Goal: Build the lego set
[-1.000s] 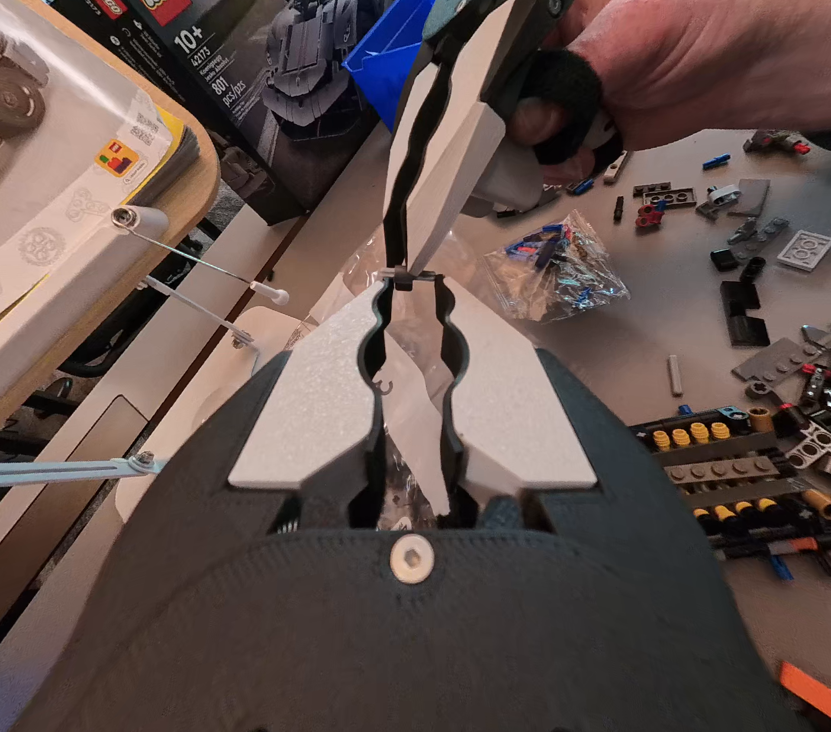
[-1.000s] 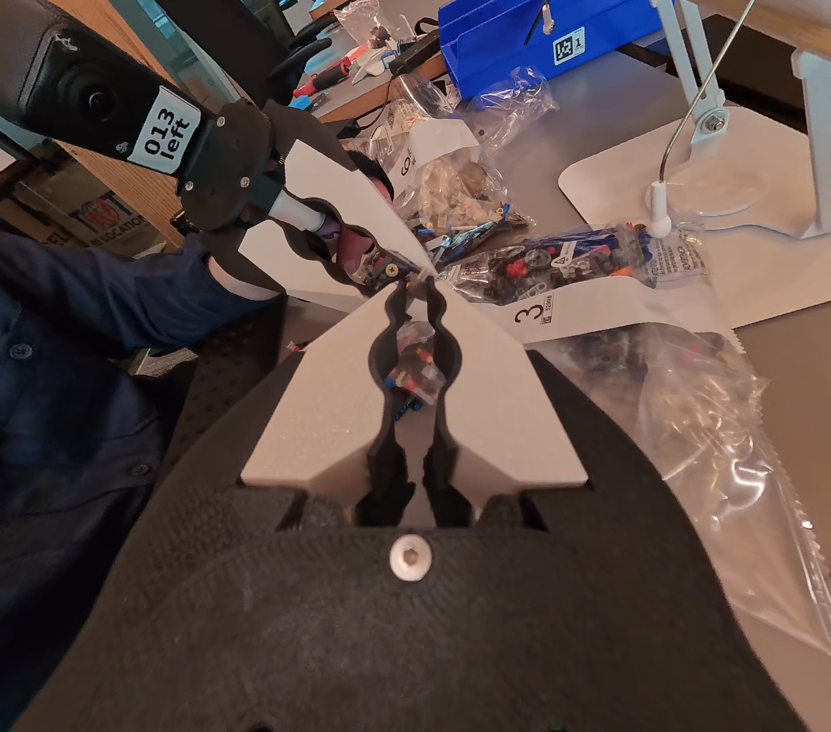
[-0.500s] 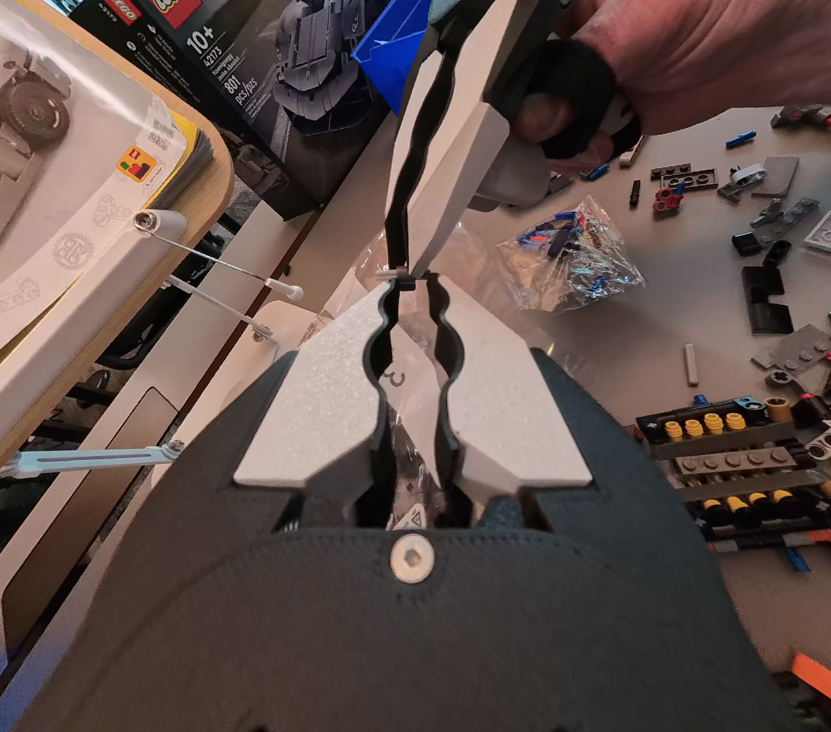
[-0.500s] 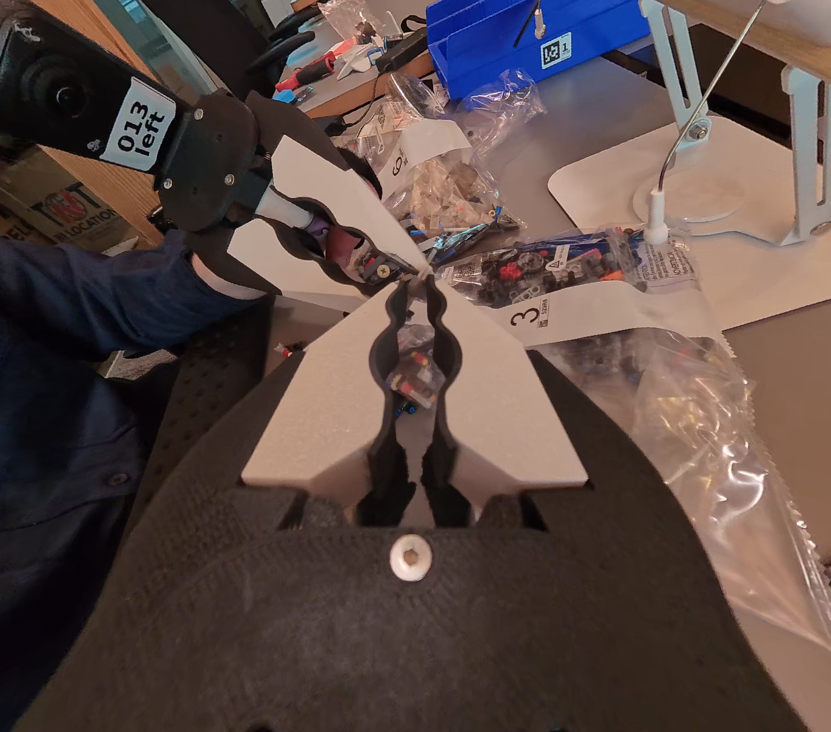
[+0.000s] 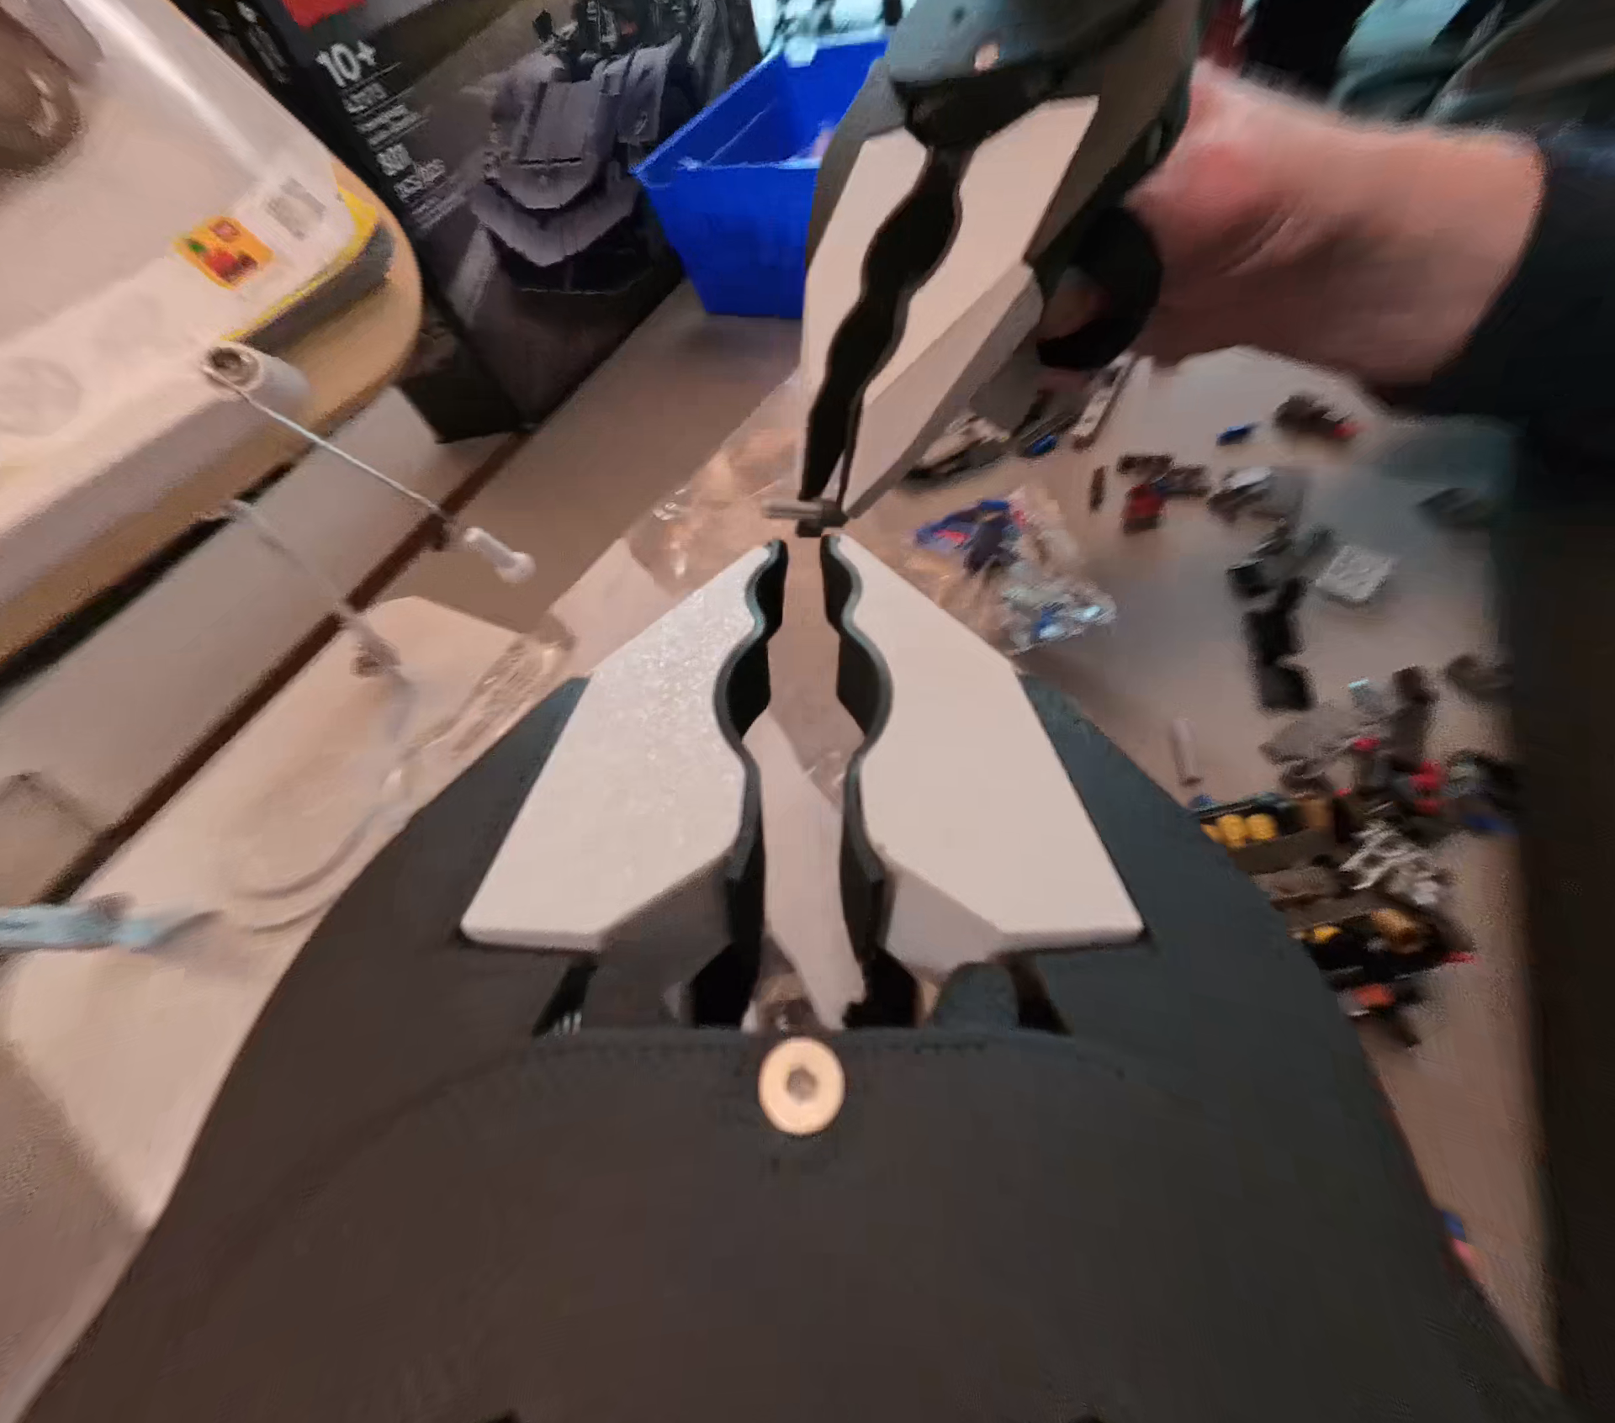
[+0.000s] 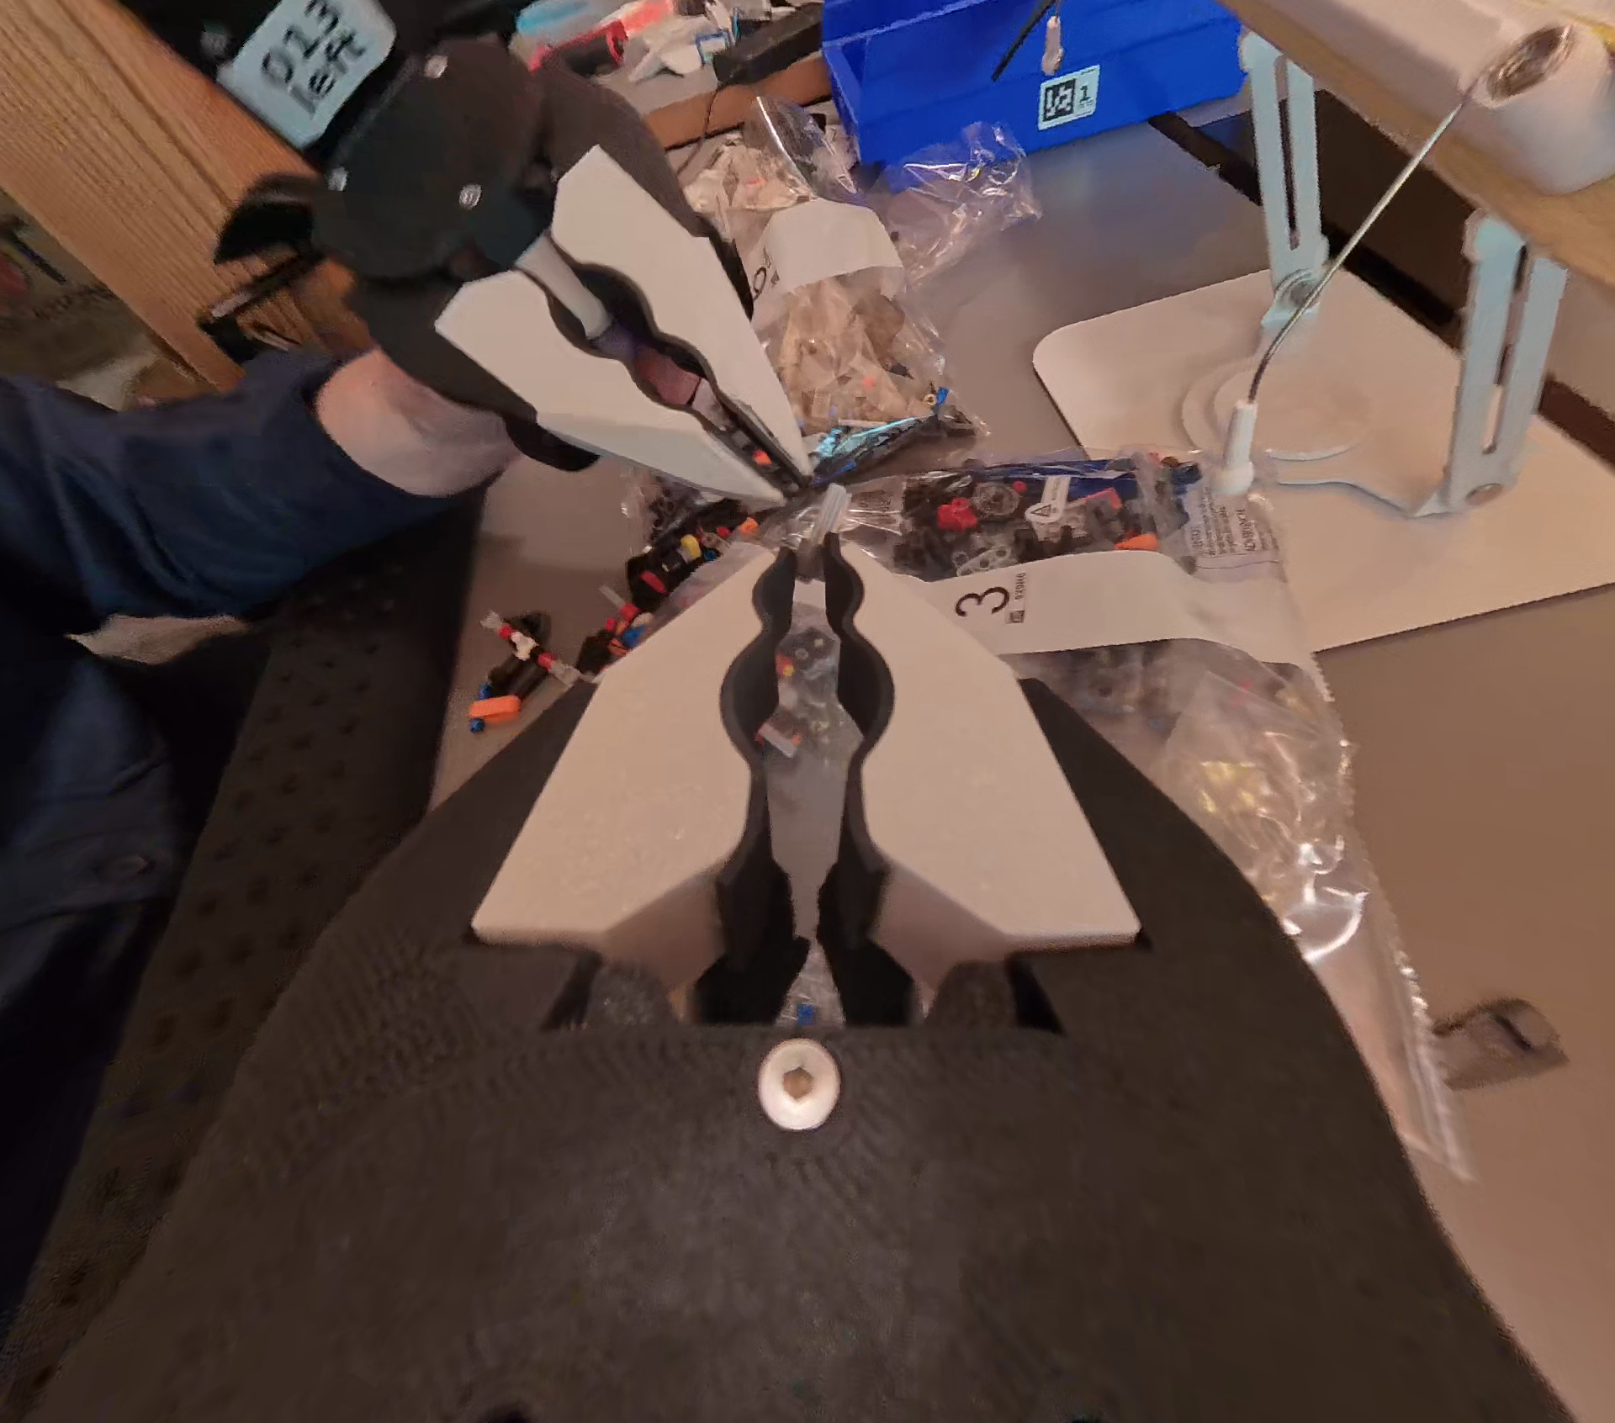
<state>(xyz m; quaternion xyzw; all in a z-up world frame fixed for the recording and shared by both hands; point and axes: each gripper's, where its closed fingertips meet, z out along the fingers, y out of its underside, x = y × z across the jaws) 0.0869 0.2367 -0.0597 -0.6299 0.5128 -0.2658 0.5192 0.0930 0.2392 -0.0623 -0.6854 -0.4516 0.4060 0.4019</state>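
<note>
the right claw (image 5: pixel 821 503) pinches a tiny grey pin (image 5: pixel 793 509) above the counter (image 5: pixel 612 420); the left claw (image 5: pixel 802 551), slightly parted, holds nothing. the pin looks light, stiff, slippery; grip its middle.

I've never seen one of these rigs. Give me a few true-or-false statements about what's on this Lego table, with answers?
1. The right gripper pinches a small grey pin at its tips. True.
2. The set's box lies flat on the table. False: it stands upright at the back.
3. A blue bin sits on the table. True.
4. Every parts bag is empty. False: the clear bag beyond the grippers is full of pieces.
</note>
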